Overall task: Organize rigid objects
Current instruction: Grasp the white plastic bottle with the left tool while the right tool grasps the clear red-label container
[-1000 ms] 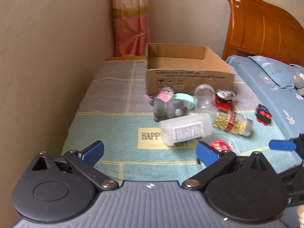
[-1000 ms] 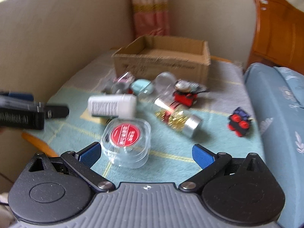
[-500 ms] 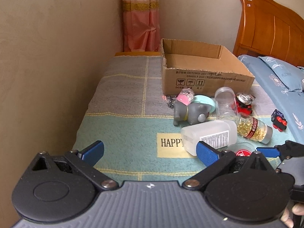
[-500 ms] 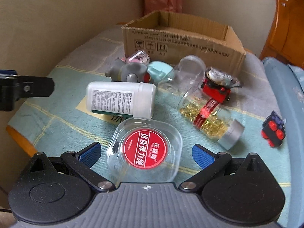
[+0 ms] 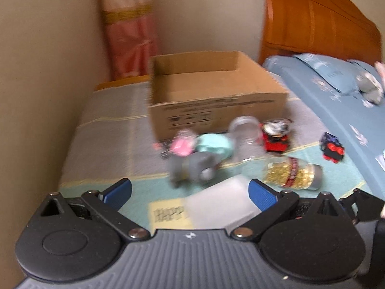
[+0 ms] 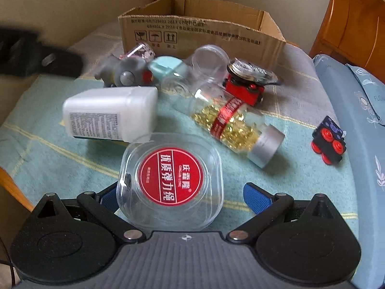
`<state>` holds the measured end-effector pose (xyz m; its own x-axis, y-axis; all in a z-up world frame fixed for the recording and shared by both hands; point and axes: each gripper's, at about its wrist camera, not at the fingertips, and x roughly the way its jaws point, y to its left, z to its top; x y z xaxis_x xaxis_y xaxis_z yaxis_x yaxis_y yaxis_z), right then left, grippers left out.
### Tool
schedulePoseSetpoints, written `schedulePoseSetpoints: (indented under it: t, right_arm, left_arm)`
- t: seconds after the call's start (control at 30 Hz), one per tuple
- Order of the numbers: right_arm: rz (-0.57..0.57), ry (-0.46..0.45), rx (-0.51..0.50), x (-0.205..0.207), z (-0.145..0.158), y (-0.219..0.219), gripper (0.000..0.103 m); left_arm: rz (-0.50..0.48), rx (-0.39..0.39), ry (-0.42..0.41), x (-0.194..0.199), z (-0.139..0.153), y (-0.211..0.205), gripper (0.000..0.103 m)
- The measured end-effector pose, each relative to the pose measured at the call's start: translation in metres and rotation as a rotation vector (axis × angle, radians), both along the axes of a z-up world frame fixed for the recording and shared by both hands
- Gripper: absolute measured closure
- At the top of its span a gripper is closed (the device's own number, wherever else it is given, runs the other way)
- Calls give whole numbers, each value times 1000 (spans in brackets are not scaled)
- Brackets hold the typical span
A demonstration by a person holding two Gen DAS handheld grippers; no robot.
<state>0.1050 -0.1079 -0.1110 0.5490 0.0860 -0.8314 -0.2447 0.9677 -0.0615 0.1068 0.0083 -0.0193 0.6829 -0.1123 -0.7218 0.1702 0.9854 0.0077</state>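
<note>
Now, your grippers and the clutter:
Left gripper [image 5: 190, 190]: your fingers are spread wide and hold nothing; the white bottle [image 5: 217, 207] lies blurred between and just beyond them.
Right gripper [image 6: 179, 192]: your fingers are wide apart, either side of the clear case [image 6: 169, 180] with the red label, not pressing it.
Box [image 6: 202, 27]: open-topped, upright at the far end of the mat [image 6: 60, 154].
Capsule jar [image 6: 237, 130]: on its side, right of the bottle, silver cap nearest you.
Grey toy [image 6: 126, 72]: by the box front, touching the mint lid [image 6: 168, 66].
Red car [image 6: 245, 88]: against the jar's far end.
Black block [image 6: 328, 144]: apart, far right.
</note>
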Motion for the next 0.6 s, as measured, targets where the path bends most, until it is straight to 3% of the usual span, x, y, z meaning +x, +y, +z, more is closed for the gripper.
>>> schedulePoseSetpoints:
  t: [0.27,0.43,0.6]
  right_arm:
    - [18,-13,6,-3,-1,-8,0]
    - [20,-13,11,-4,-1,-9,0]
    - [29,-22,3,-5,0,-9,0]
  left_arm:
    - [-65,-10,135,30,-42,-29,1]
    - [-60,-21,149,20,-47,-16,1]
    - [-62,41,137,7,-44,3,1]
